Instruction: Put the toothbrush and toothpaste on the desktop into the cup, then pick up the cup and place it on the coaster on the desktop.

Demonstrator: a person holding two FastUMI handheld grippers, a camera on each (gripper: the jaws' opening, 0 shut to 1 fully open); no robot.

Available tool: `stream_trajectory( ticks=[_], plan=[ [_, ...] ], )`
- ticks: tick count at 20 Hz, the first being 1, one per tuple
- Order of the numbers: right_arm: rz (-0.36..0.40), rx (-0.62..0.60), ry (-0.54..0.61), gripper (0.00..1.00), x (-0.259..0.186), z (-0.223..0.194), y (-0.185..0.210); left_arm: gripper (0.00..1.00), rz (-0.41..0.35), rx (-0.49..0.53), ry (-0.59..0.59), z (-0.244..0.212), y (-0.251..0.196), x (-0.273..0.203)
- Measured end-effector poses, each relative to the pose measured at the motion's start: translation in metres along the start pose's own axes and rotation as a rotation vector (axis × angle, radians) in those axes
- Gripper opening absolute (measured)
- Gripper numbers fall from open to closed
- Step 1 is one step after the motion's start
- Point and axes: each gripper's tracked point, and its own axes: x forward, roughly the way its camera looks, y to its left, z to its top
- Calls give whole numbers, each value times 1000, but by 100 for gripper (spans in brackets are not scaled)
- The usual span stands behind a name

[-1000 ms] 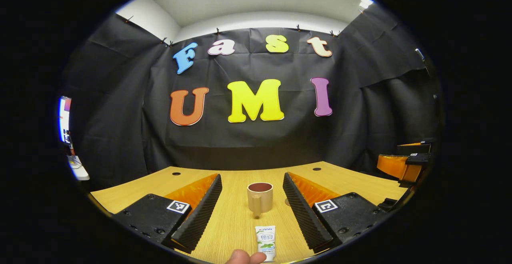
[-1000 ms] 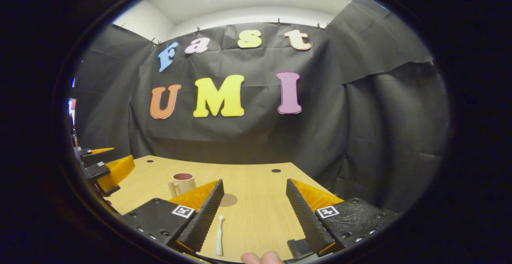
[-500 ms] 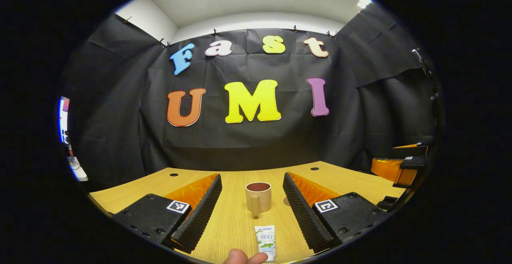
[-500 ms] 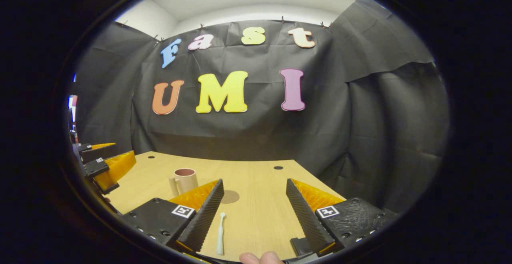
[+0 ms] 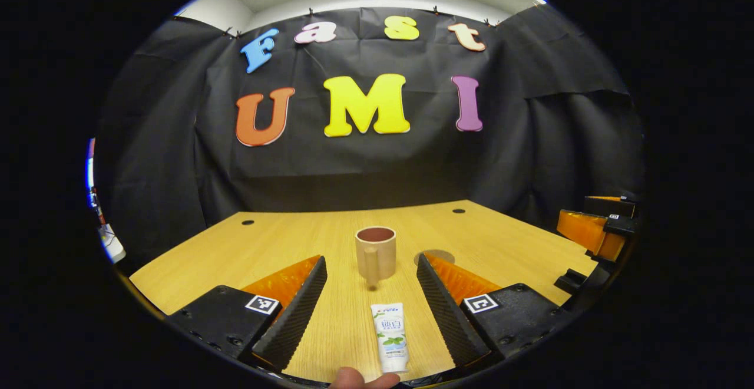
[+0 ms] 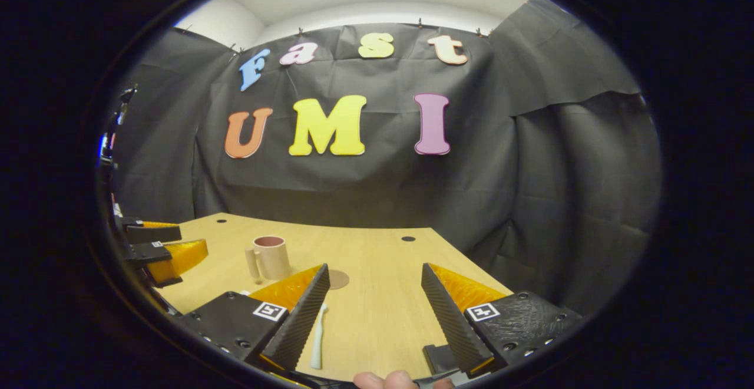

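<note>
A beige cup (image 5: 376, 253) stands upright on the wooden desk, handle toward me, straight ahead of my open left gripper (image 5: 371, 262). A white toothpaste tube (image 5: 390, 337) lies flat between the left gripper's fingers, near their base. A round brown coaster (image 5: 435, 256) lies right of the cup, partly hidden by one finger. In the right gripper view, my right gripper (image 6: 374, 270) is open above the desk. A white toothbrush (image 6: 317, 336) lies beside its left finger. The cup (image 6: 271, 256) and coaster (image 6: 337, 279) sit ahead to the left.
The right gripper (image 5: 589, 233) hovers at the desk's right edge in the left gripper view; the left gripper (image 6: 159, 247) shows at far left in the right gripper view. A thumb (image 5: 353, 380) shows at the bottom. Two cable holes (image 5: 247, 222) mark the desk's back.
Both views have tipped down, so more desk shows. The toothpaste lies farther in between the left fingers. The toothbrush now sits closer to the right gripper's left finger. Both grippers stay open.
</note>
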Motion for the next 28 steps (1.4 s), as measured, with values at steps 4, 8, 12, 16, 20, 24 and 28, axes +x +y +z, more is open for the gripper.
stream_trajectory(
  ticks=[4,8,12,16,20,24,28],
  plan=[
    [32,26,81,96,3,-28,3,98,-34,-16,180,-48,-12,10],
    [23,26,117,95,3,-37,-4,98,-43,-33,340,-87,-14,16],
    [18,30,127,95,3,-43,-6,98,-47,-61,451,-108,-16,7],
    [23,24,138,95,4,-47,-4,90,-41,-31,488,-118,-17,7],
    [31,22,146,95,4,-49,0,85,-32,-31,536,-127,-19,5],
    [45,25,159,95,3,-53,5,75,-9,-37,546,-126,-15,6],
    [121,79,222,92,5,-69,28,47,-13,-27,548,-126,-16,5]
  ],
)
